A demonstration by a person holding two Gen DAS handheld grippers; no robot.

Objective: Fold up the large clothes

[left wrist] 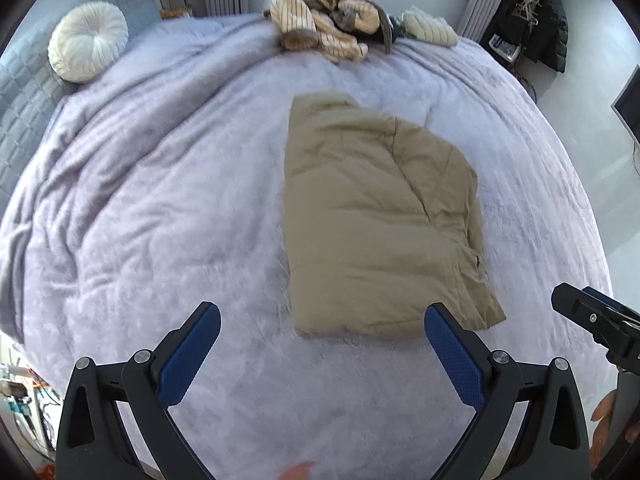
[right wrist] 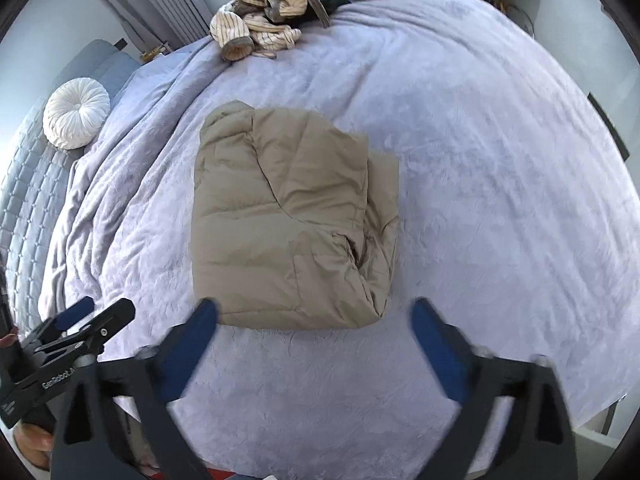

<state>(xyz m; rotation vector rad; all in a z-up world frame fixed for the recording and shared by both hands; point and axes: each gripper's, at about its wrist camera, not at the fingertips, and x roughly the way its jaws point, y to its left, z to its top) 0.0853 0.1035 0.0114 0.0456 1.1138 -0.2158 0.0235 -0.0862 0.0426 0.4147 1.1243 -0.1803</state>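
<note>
Tan padded jacket [left wrist: 380,216] lying on the lilac bedspread [left wrist: 160,200], already folded into a long packet; left gripper [left wrist: 320,328] and right gripper [right wrist: 314,320] both spread wide, holding nothing, poised above its near hem; likely next: pinch near corners, fold toward collar

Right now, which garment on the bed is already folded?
The tan jacket, lying flat mid-bed nearest both open grippers; the striped clothes sit heaped at the far edge.

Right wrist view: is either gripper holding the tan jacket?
No. The tan jacket lies folded on the bed, and the right gripper is open, its fingers clear of it.
</note>
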